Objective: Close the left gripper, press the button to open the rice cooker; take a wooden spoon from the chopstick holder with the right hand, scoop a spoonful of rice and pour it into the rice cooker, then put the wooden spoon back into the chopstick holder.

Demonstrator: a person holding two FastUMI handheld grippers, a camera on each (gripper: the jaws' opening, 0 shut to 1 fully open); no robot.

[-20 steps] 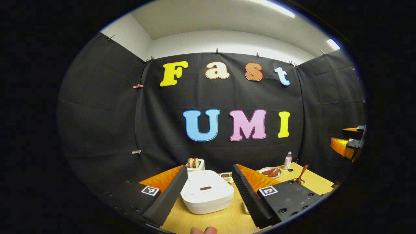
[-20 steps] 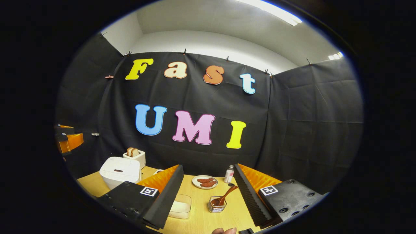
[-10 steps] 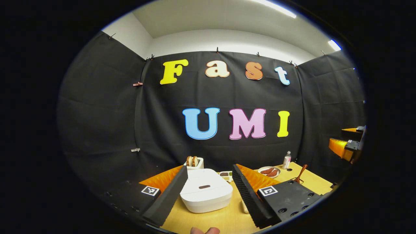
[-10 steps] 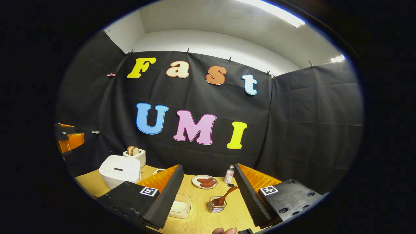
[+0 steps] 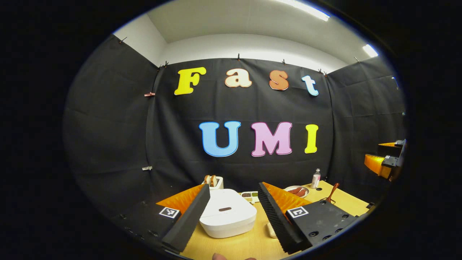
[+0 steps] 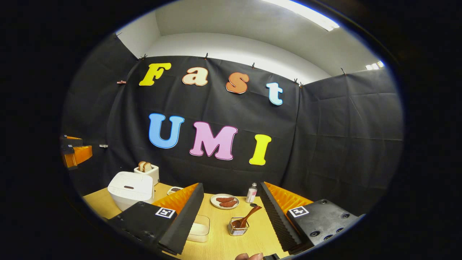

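Left gripper is wide open and empty above the desk's near edge, its fingers framing the closed cooker, whose button faces up; its square tag is unreadable. Right gripper is likewise wide open and empty, with the spoon leaning in the holder between its fingers. Beside the holder, the rice box is partly hidden behind one finger; a fingertip is cut off at the bottom.

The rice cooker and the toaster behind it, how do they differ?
The rice cooker is wide, low and rounded; the toaster is smaller and boxy. The rice cooker's lid is shut, with a dark button on top; the toaster is open-topped, with bread sticking up. Both are white and stand on the table.
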